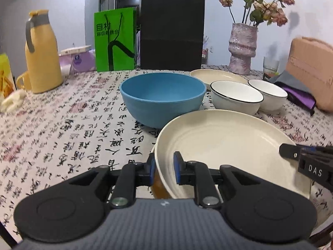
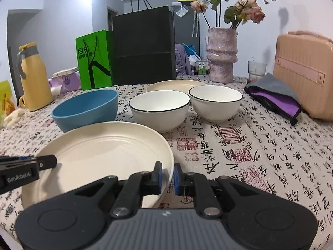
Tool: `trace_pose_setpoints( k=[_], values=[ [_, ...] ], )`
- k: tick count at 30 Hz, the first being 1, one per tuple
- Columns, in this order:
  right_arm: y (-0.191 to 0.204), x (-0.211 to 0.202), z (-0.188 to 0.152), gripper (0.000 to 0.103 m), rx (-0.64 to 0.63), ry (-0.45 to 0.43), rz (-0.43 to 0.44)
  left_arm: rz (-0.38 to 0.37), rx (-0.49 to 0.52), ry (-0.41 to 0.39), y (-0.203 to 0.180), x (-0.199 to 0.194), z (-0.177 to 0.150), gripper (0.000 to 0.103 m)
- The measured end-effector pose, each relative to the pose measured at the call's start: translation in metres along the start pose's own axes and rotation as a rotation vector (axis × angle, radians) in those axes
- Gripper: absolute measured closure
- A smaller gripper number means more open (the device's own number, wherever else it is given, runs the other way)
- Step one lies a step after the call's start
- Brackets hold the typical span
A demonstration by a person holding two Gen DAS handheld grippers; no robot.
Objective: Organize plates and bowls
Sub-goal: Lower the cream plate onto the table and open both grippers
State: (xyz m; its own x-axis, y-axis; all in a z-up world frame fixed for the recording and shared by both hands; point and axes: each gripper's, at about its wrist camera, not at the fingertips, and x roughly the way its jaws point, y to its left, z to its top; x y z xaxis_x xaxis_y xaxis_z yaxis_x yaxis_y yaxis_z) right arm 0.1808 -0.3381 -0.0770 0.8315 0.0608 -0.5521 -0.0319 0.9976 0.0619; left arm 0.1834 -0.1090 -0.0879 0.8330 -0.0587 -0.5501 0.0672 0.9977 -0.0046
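Plates and bowls share the bench [image 2: 260, 145] with us, on a cloth printed in black script and red seals. Largest of the crockery is the cream plate [image 2: 100, 145] nearest us, ribbed inside and held by its rim on two opposite sides; in the left view a second rim shows just under its near edge, though we cannot tell what that belongs to. Our left claw [image 1: 164, 167] has its blue pads either side of the plate's left rim, pinching it, and our right claw [image 2: 168, 175] does the same on the right rim — each claw's dark fingers also reach into the other camera's picture over the plate. Behind the plate sits the blue bowl [image 1: 162, 102], upright and apart from it. To its right stand two white bowls with black rims, the nearer white bowl [image 2: 159, 109] just beside the farther white bowl [image 2: 215, 103], nearly touching. A second cream plate [image 2: 177, 85] lies flat behind them. Along the far edge we see a black paper bag [image 2: 143, 48], a green bag [image 2: 93, 60] leaning at its left, a yellow jug [image 2: 33, 77], a pink vase [image 2: 221, 55] of dried roses, a peach case [image 2: 303, 70] and, smallest, a grey and purple cloth [image 2: 274, 95].
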Motion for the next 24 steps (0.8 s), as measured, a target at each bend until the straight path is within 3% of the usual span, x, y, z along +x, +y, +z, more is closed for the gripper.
trace_pose_setpoints(
  k=[7,9,13,19,24],
  values=[
    [0.001,0.002,-0.002,0.092,-0.01,0.011,0.021,0.037,0.071,-0.025,-0.008,-0.006,0.001,0.081],
    [0.003,0.003,-0.003,0.091,-0.014,0.013,0.02,0.001,0.056,-0.022,-0.006,-0.008,0.002,0.081],
    [-0.004,0.003,-0.001,0.091,0.029,0.015,0.049,0.01,0.04,-0.015,0.001,-0.006,0.002,0.081],
    [-0.018,-0.006,0.004,0.089,0.087,-0.017,0.082,-0.052,-0.059,0.045,0.02,0.0,0.002,0.081],
    [-0.015,-0.005,0.001,0.095,0.064,-0.004,0.09,-0.062,-0.072,0.044,0.022,0.001,0.001,0.081]
  ],
)
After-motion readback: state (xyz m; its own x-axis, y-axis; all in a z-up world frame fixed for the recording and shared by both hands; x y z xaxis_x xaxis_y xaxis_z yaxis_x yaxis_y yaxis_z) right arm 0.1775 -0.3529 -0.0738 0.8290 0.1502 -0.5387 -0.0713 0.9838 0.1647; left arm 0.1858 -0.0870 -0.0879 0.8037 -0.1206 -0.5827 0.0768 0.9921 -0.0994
